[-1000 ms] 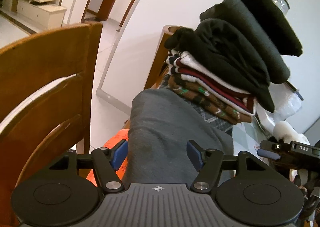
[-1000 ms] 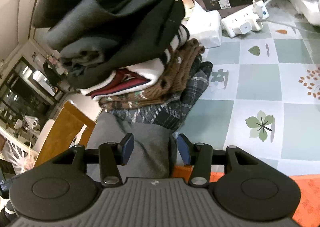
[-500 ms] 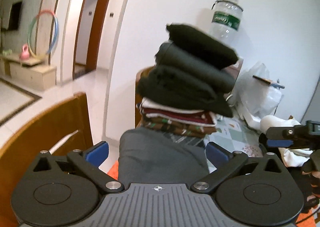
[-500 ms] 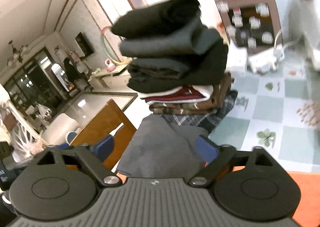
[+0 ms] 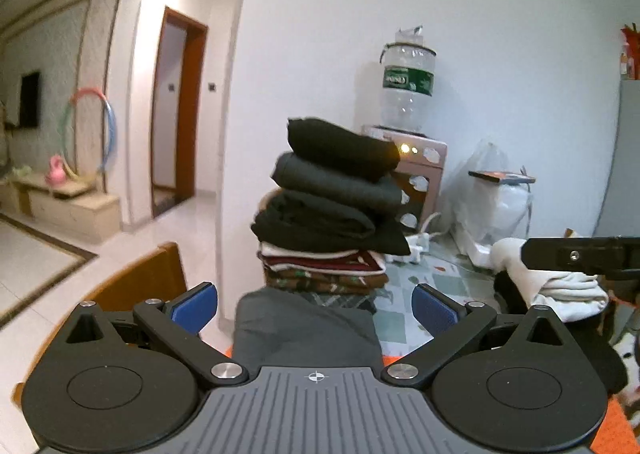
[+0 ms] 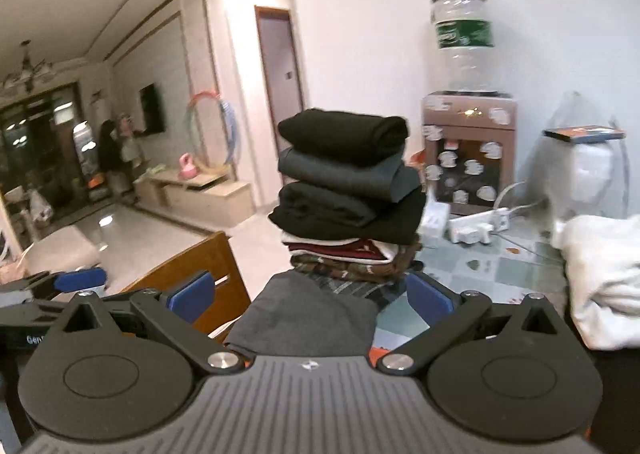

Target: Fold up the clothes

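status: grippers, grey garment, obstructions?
Left gripper open, right gripper open, both empty. Grey garment folded, lying before the stack. Nothing in the way.

No readable text, water bottle [image 5: 408, 89] green label [image 5: 408, 81] lettering too blurred

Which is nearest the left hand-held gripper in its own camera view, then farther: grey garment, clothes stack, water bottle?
1. Grey garment, lying between the open fingers.
2. Clothes stack, just behind it.
3. Water bottle, by the back wall.
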`<state>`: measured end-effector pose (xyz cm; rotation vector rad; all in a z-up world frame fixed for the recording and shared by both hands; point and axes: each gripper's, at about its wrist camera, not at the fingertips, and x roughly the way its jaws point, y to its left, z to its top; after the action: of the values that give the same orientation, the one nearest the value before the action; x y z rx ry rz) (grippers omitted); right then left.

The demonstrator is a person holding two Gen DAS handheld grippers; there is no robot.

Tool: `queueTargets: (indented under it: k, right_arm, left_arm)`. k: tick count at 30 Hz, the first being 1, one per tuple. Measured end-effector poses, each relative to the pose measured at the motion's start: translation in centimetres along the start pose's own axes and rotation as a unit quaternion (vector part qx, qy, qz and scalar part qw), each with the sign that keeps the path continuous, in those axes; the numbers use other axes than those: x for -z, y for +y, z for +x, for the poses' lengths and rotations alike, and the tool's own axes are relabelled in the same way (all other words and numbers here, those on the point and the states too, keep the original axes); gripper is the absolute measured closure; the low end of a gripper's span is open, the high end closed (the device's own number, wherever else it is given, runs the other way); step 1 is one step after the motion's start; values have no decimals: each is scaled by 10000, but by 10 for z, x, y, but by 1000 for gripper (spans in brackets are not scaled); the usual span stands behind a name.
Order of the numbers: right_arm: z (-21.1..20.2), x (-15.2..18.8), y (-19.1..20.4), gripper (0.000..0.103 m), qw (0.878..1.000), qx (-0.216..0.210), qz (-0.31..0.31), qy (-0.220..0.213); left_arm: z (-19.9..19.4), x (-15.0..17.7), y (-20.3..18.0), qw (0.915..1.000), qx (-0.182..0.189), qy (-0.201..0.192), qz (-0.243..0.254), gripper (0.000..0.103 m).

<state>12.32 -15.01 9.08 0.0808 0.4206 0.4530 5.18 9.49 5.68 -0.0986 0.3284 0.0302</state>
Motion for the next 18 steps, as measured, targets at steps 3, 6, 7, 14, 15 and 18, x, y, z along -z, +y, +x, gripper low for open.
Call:
queueTargets:
  k: [3, 6, 7, 14, 15, 18]
  right_arm:
    - [-17, 12, 6, 0, 9998, 154, 60, 127]
    - [-31, 28, 10, 0, 9992, 225, 137, 304]
    - [-34, 34, 11, 0, 9989, 256, 153, 360]
    - [-40, 75, 22, 0, 9933, 782, 105, 846]
    - [-40, 80, 24, 0, 9925, 808, 115, 908]
    - [-39, 98, 28, 0, 9900, 886, 143, 1093]
  left_arm:
    - [-10, 7, -7, 9998, -32, 182, 85, 0]
    - [-14, 17, -12, 9984, -9, 554, 137, 0]
    - [-16, 22, -13, 9979, -29, 638, 144, 0]
    - [-15, 54, -26, 9890, -381, 1311, 570, 0]
    - [-14, 59, -28, 9870, -423, 1417, 630, 0]
    - [-12, 70, -33, 9813, -504, 1693, 766, 0]
